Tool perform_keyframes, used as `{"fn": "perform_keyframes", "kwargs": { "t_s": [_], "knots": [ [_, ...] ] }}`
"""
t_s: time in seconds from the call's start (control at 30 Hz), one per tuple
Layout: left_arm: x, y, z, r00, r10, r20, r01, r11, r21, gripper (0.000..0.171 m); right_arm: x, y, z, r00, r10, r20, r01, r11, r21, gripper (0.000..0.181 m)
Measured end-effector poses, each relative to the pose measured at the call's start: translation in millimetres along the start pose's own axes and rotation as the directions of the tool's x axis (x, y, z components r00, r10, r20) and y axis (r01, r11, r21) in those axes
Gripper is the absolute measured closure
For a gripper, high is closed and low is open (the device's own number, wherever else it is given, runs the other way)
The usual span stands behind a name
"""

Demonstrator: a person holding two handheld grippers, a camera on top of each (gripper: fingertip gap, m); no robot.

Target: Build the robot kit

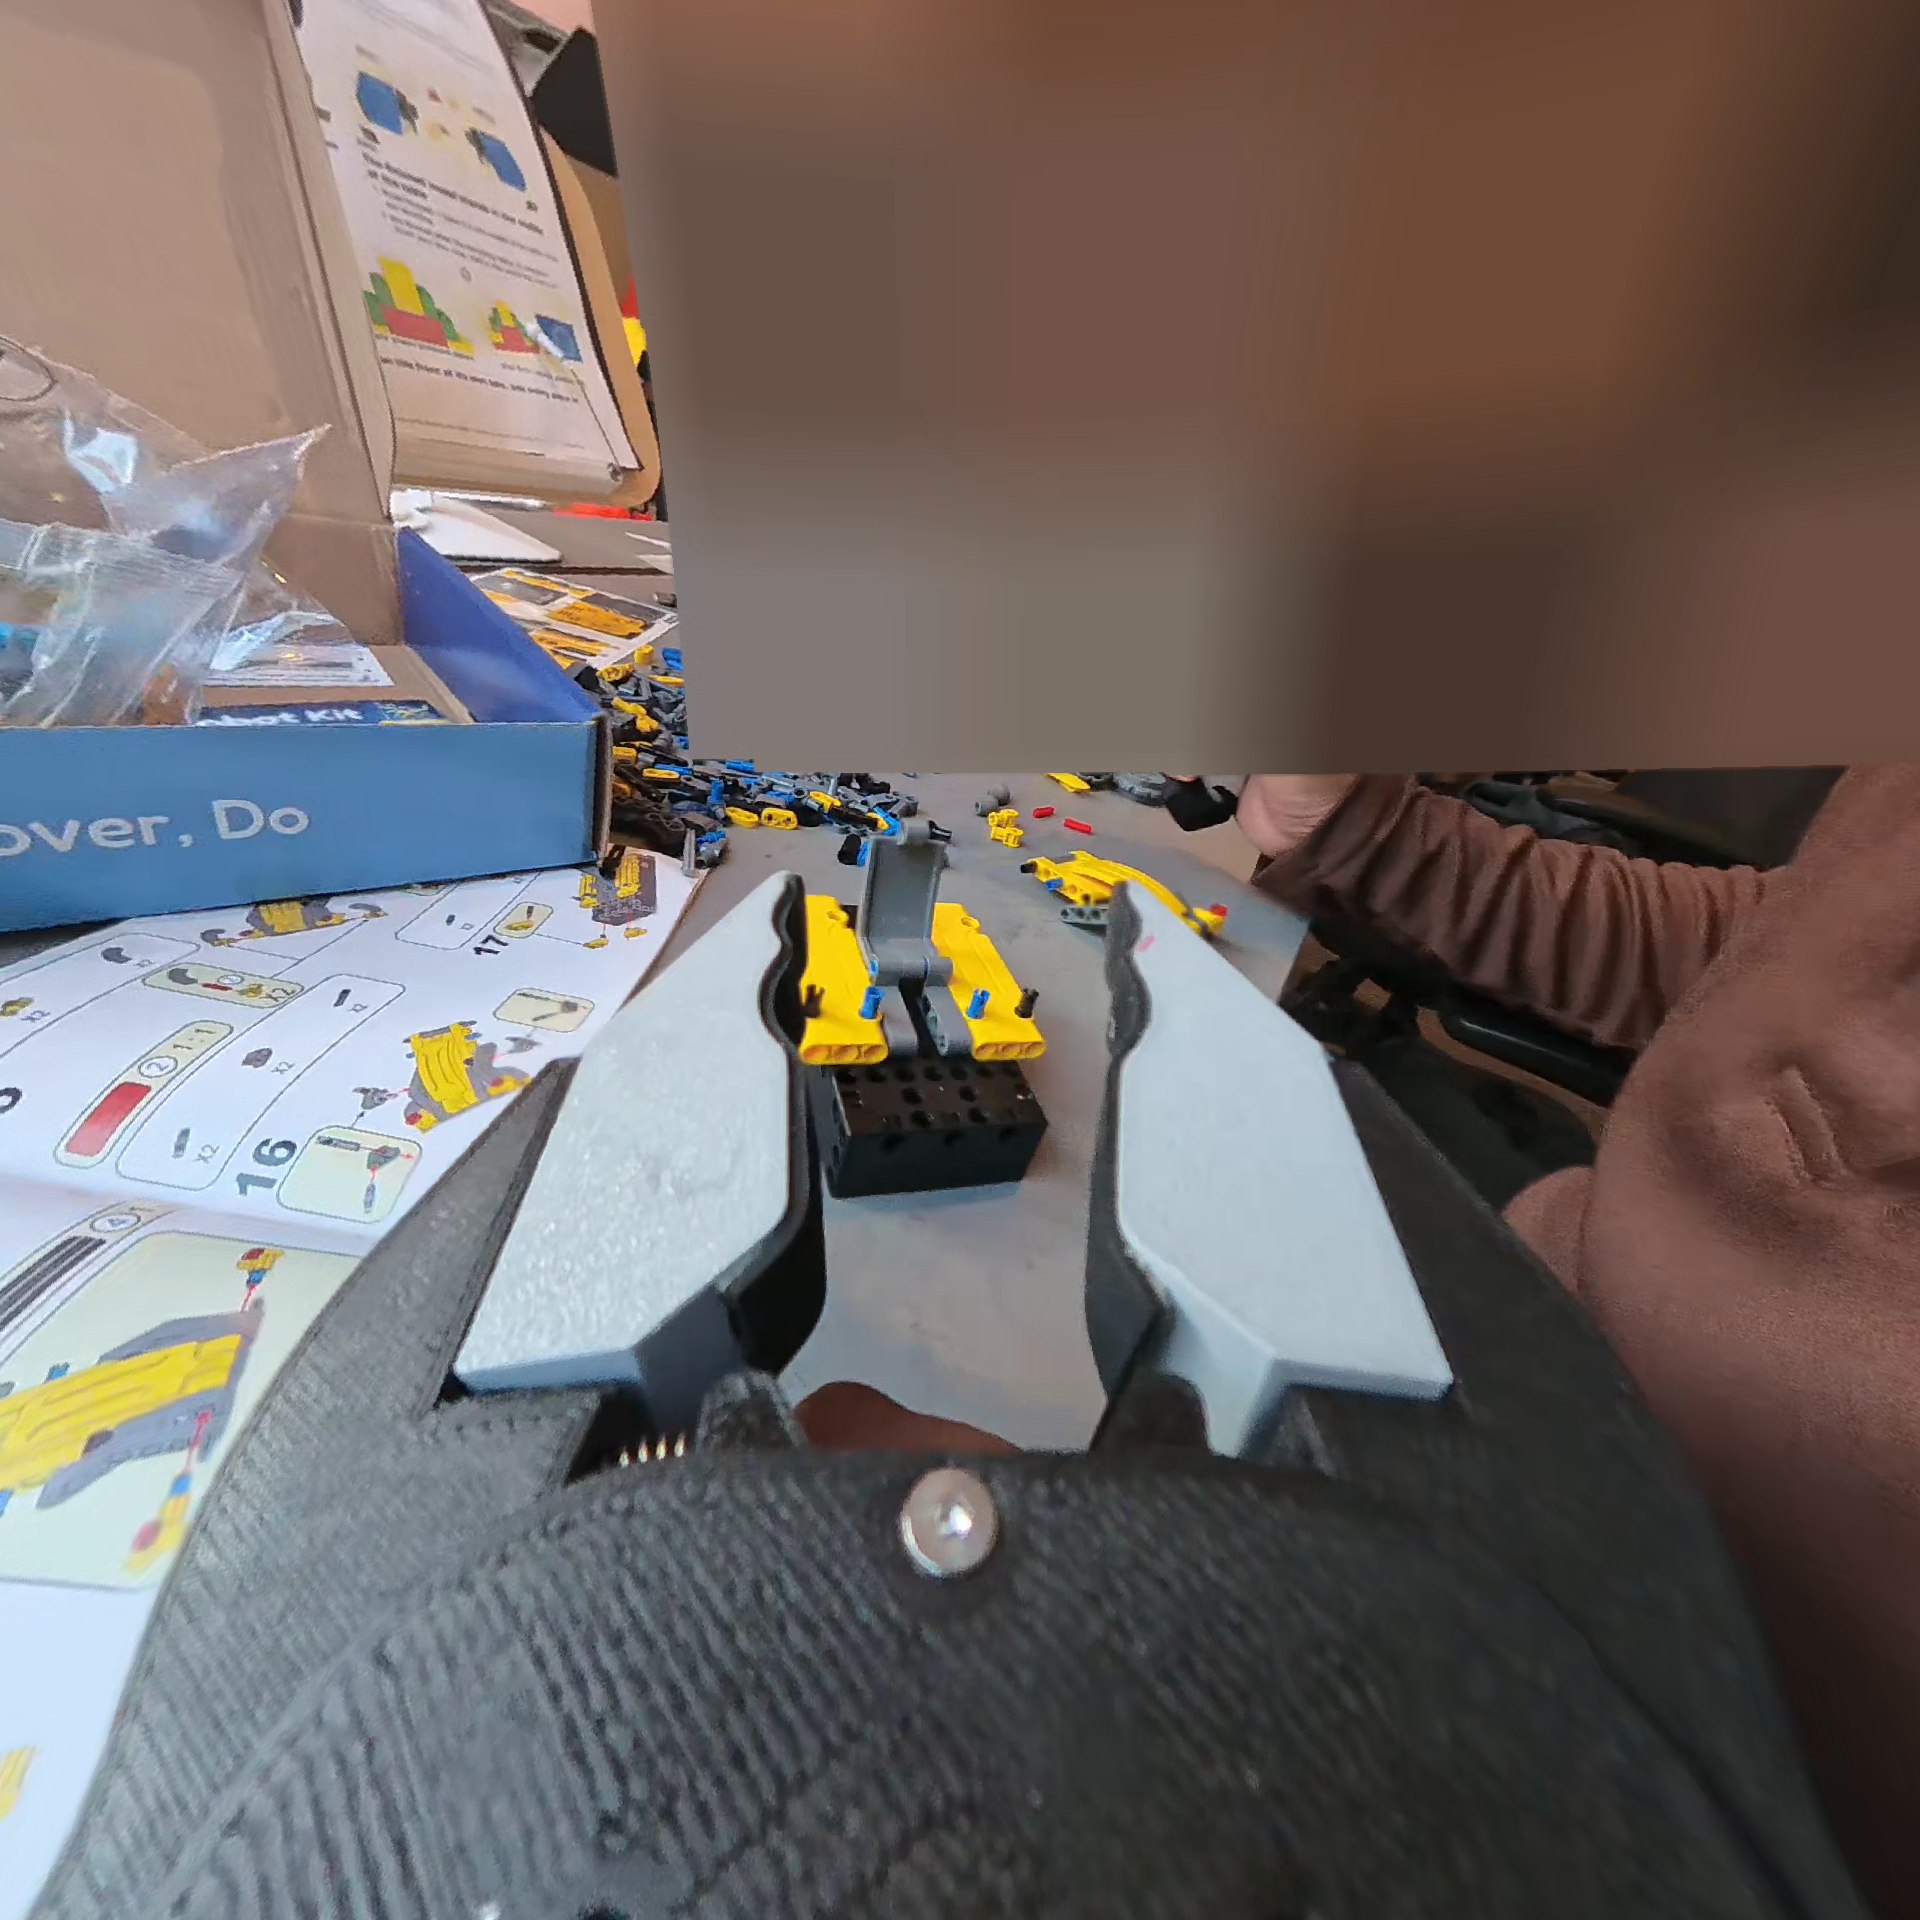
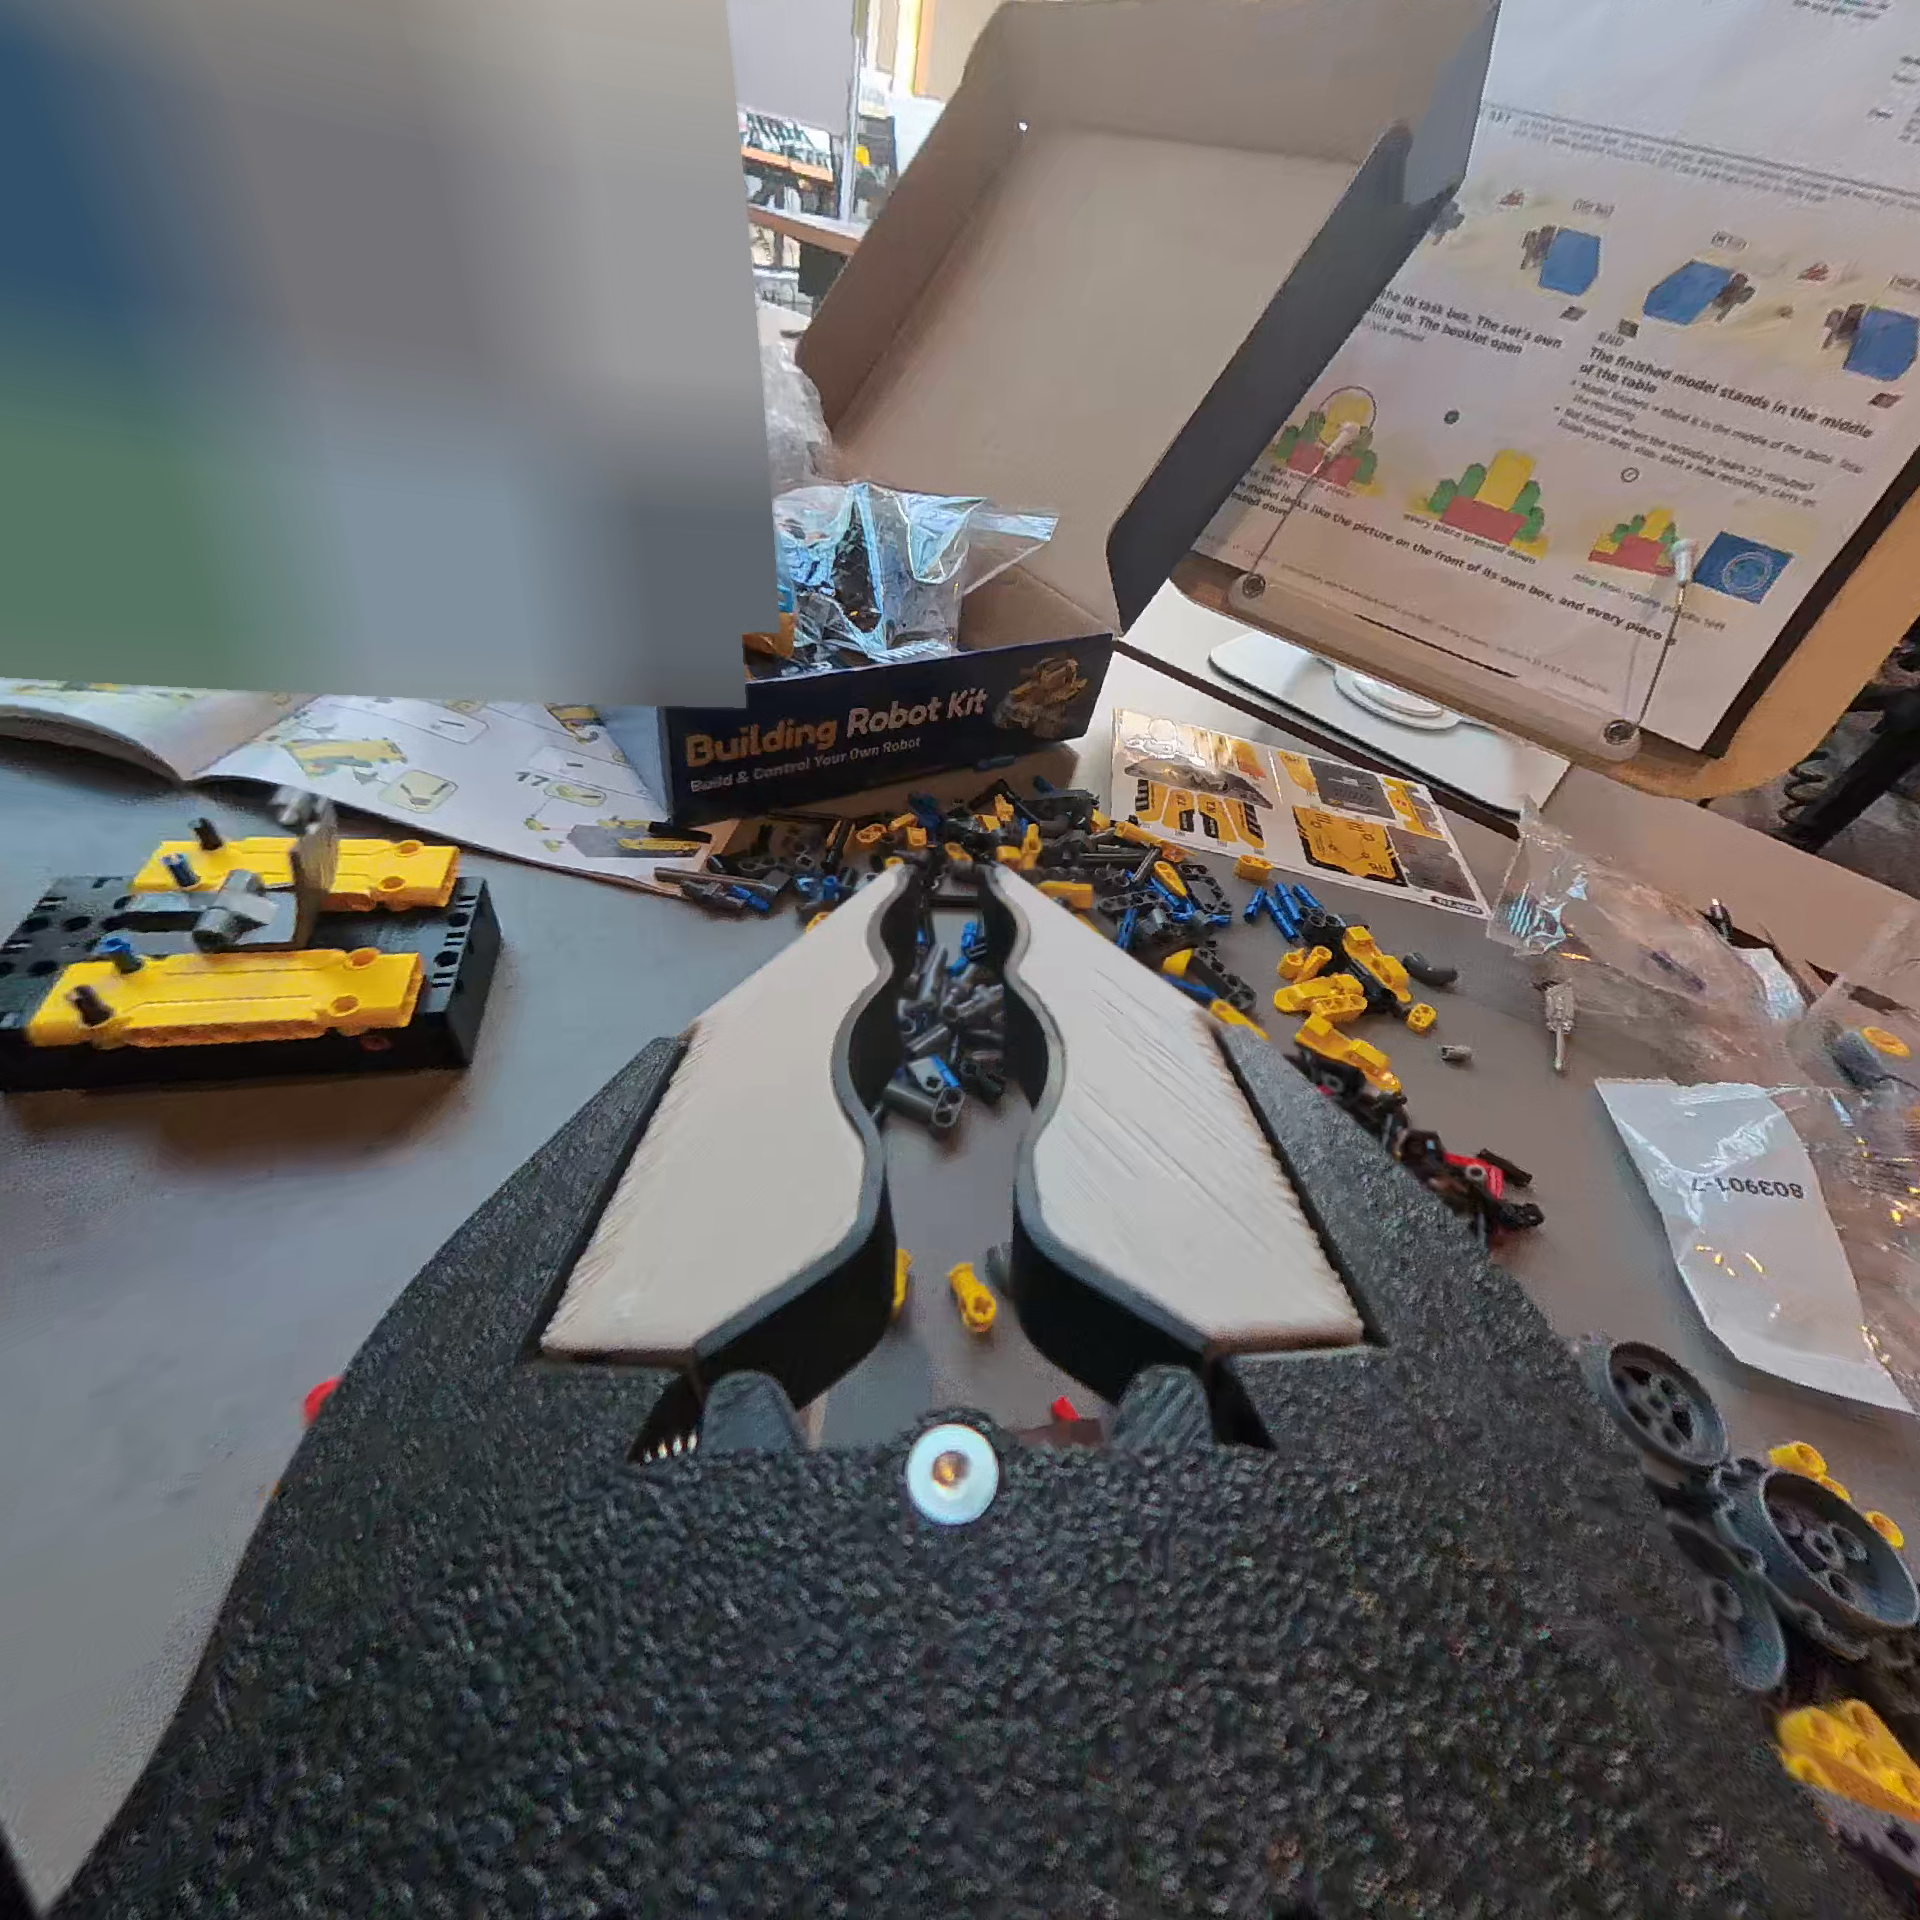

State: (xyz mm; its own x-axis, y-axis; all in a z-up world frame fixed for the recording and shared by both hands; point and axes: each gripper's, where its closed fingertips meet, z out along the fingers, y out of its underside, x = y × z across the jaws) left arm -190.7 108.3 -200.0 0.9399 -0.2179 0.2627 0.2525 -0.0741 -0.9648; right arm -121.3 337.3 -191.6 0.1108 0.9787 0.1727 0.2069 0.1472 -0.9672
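Observation:
A partly built model, a black holed block with two yellow beams and a grey upright bracket, stands on the grey table. My left gripper is open. Its grey fingers straddle the model's near end without a visible grip. The model also shows at the left of the right wrist view. My right gripper is over a pile of small black, blue and yellow parts. Its jaws stand a narrow gap apart, with nothing clearly held.
An open blue kit box holds plastic bags. The instruction booklet lies left. A sticker sheet, a propped instruction board, loose bags and dark wheels lie right. A person's brown sleeve is right of the model. My hands' fingertips stand some 25 cm from each other.

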Motion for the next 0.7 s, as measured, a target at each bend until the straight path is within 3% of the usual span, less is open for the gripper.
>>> {"fn": "perform_keyframes", "kwargs": {
  "t_s": [0.1,0.3,0.53,0.7],
  "knots": [
    [8,11,-4,0.997,0.083,0.004,-0.083,0.996,-0.042,0.117,-19,19,-17,0.999,-0.028,0.044,0.031,0.997,-0.066,0.179],
    [9,27,4,0.976,0.202,0.082,-0.190,0.972,-0.136,0.120,-41,28,-33,0.993,-0.042,0.114,0.052,0.995,-0.089,0.178],
    [4,30,7,0.967,0.224,0.121,-0.203,0.965,-0.164,0.122,-18,46,-38,0.975,-0.221,-0.010,0.215,0.959,-0.185,0.177],
    [5,30,6,0.963,0.238,0.129,-0.217,0.963,-0.159,0.123,-4,48,-41,0.968,-0.237,-0.079,0.215,0.952,-0.218,0.181]
  ]
}}
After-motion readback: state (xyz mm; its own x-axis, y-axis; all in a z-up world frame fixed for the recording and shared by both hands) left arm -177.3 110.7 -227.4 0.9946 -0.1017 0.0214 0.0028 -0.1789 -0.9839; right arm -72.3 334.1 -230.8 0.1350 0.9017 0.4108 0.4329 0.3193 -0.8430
